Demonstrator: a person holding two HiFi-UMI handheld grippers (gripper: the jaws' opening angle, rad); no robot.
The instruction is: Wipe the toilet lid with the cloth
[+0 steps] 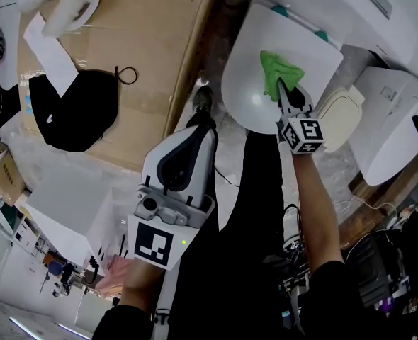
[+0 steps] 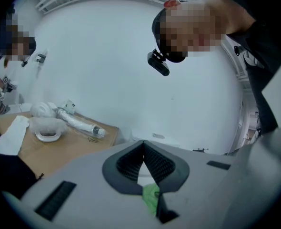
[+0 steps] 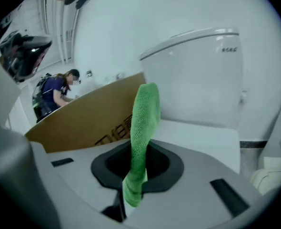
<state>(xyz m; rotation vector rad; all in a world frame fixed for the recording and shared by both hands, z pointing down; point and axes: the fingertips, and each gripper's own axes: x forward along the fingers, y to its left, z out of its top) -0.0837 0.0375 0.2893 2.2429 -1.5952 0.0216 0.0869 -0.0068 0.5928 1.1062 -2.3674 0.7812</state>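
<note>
- Hanging low beside your leg, the left gripper (image 1: pixel 203 119) has its jaws closed at the tips, so it cannot steady anything.
- The right gripper (image 1: pixel 283 94) pinches one narrow fold of the cloth (image 1: pixel 276 69). Hard drag may pull it free.
- The cloth lies bunched on the toilet lid (image 1: pixel 248 101), so your strokes may leave strips unwiped.

Counted items. Handheld grippers: two, the left gripper (image 1: pixel 203 122) and the right gripper (image 1: pixel 283 91). Green cloth (image 1: pixel 278 69): one. White toilets: two, the nearer toilet (image 1: pixel 336 9) with one closed toilet lid (image 1: pixel 248 83), and a second toilet (image 1: pixel 397 129) beside it. Cardboard sheet (image 1: pixel 152 41): one. Black fabric item (image 1: pixel 74 112): one.
</note>
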